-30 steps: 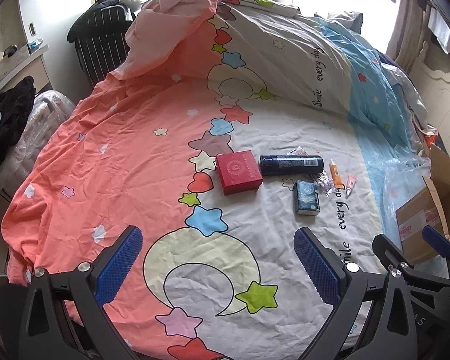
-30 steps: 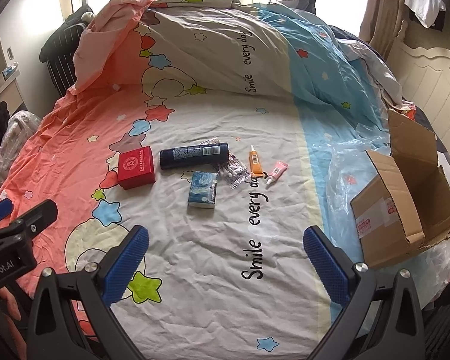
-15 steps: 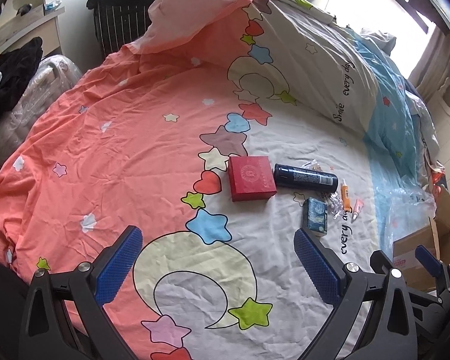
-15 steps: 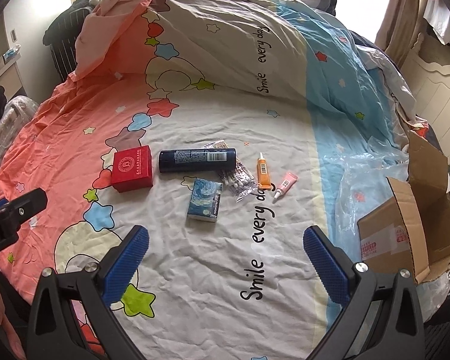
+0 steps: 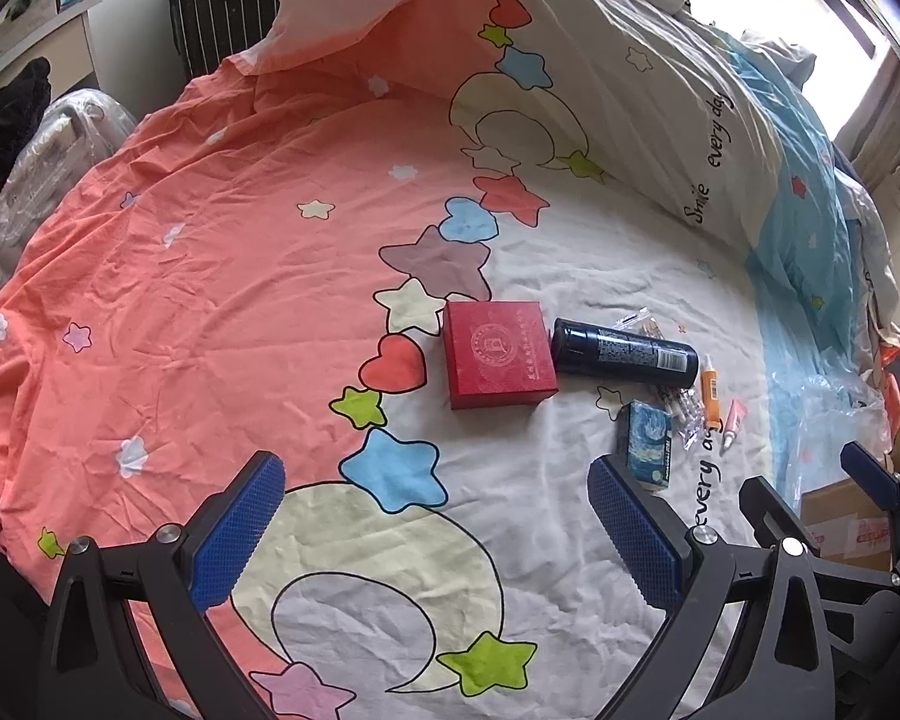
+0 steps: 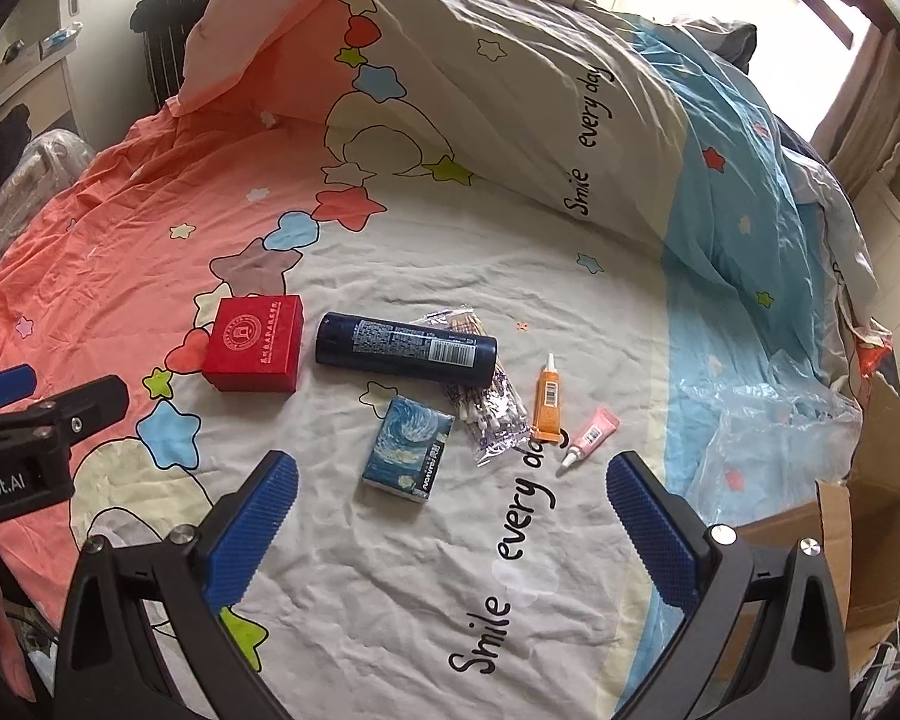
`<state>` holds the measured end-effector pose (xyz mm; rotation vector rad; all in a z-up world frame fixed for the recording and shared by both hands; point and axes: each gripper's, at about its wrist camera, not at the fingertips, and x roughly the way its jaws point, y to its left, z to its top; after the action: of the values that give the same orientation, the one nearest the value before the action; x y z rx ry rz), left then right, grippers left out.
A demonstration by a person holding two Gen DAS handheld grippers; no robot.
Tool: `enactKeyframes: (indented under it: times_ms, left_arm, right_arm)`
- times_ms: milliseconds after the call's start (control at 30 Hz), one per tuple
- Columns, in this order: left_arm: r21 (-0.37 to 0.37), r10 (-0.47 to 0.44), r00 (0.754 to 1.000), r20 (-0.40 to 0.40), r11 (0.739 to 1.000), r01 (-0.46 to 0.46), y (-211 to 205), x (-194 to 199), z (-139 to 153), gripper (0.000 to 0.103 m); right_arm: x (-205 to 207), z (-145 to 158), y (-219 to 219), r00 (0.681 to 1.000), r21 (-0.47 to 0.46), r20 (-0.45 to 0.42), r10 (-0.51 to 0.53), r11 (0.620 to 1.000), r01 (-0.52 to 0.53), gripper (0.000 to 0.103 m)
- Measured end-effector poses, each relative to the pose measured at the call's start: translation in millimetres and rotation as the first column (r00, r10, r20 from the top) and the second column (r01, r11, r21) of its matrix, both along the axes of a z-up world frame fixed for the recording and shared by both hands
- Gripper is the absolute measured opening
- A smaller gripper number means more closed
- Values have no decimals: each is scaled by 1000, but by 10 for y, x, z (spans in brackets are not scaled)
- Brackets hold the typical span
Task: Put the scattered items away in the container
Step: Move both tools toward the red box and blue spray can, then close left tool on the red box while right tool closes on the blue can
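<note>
Six items lie grouped on the bedsheet (image 6: 390,540): a red box (image 6: 252,342), a dark can (image 6: 406,348) lying on its side, a tissue pack (image 6: 408,447), a swab bag (image 6: 486,408), an orange tube (image 6: 547,399) and a pink tube (image 6: 591,435). From the right wrist camera the red box sits at 10 o'clock of the tissue pack, the can at 12, both tubes toward 3. The swab bag is partly hidden under the can, so its far end is hard to make out.

In the left view the left gripper (image 5: 435,525) hangs above the sheet with its tongs spread wide, nothing between them. Its right pad covers the near corner of the tissue pack (image 5: 650,443). The right gripper (image 6: 453,507) is likewise wide and empty, just short of the tissue pack.

At 3 to 4 o'clock in the right view stands the carton (image 6: 870,540), cut off by the frame edge and partly behind the gripper arm; its inside cannot be seen. Clear plastic (image 6: 768,420) lies crumpled beside it on the blue part of the sheet.
</note>
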<state>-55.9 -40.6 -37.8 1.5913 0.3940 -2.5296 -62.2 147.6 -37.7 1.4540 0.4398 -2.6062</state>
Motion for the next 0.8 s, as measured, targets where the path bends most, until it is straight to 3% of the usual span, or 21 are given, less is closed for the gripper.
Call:
enactKeyframes:
  times_ms: [200, 400, 800]
  left_arm:
    - [19, 0, 1000, 18, 1000, 0, 85, -214, -132, 103]
    - [18, -9, 1000, 30, 1000, 9, 198, -398, -241, 103]
    - [24, 19, 998, 59, 1000, -20, 280, -725, -532, 103]
  right_arm:
    - [-192, -87, -63, 992, 50, -2, 128, 991, -128, 103]
    - [-340, -224, -120, 964, 120, 22, 264, 957, -265, 103]
    - [-638, -443, -147, 908, 91, 73, 412, 904, -418, 103]
